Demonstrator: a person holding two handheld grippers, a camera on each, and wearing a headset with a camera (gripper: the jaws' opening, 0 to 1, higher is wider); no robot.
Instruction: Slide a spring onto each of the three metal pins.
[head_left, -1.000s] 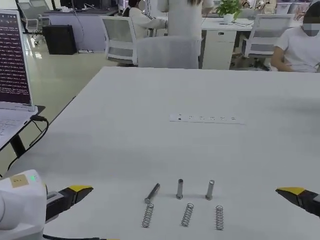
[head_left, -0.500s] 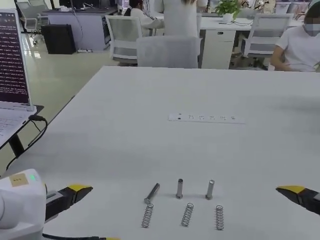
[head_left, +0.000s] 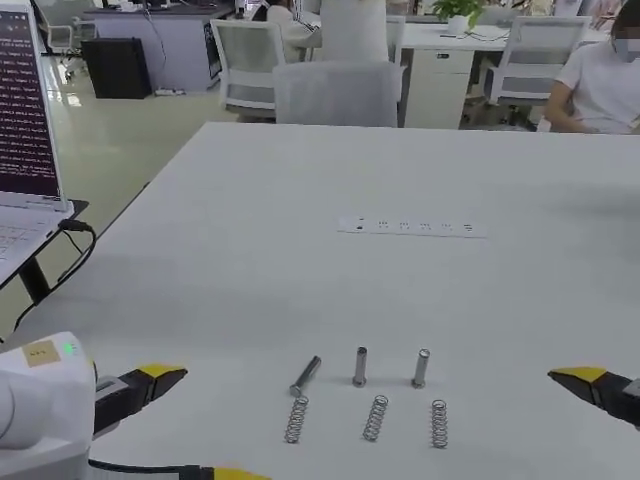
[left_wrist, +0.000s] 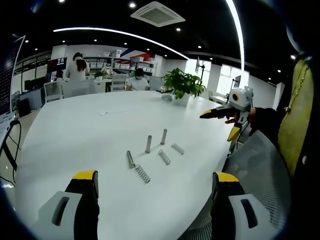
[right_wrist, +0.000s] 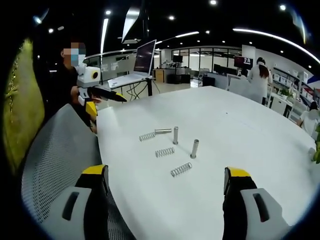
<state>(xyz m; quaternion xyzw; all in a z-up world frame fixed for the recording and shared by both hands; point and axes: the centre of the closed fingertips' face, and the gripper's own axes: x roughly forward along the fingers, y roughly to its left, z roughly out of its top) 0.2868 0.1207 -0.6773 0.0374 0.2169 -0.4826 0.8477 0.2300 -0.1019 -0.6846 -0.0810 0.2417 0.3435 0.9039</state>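
Note:
Three short metal pins rest on the white table (head_left: 300, 200): the left pin (head_left: 305, 374) lies on its side, the middle pin (head_left: 360, 366) and the right pin (head_left: 421, 367) stand upright. A spring lies in front of each: left spring (head_left: 295, 419), middle spring (head_left: 375, 417), right spring (head_left: 439, 423). My left gripper (head_left: 195, 425) hovers open at the table's near left corner, well left of the parts. Off to their right, the right gripper (right_wrist: 166, 171) is open with nothing in it; one yellow fingertip (head_left: 580, 377) is visible. Its view shows the pins (right_wrist: 175, 135) ahead.
A white power strip (head_left: 412, 228) lies mid-table. An open laptop (head_left: 25, 120) stands on a stand at the far left, with cables hanging. Grey office chairs (head_left: 335, 95) and seated people are beyond the far edge. A mesh chair (right_wrist: 55, 150) is at the near edge.
The head camera has tilted slightly, shifting the whole picture. Pins, springs and both grippers keep their places.

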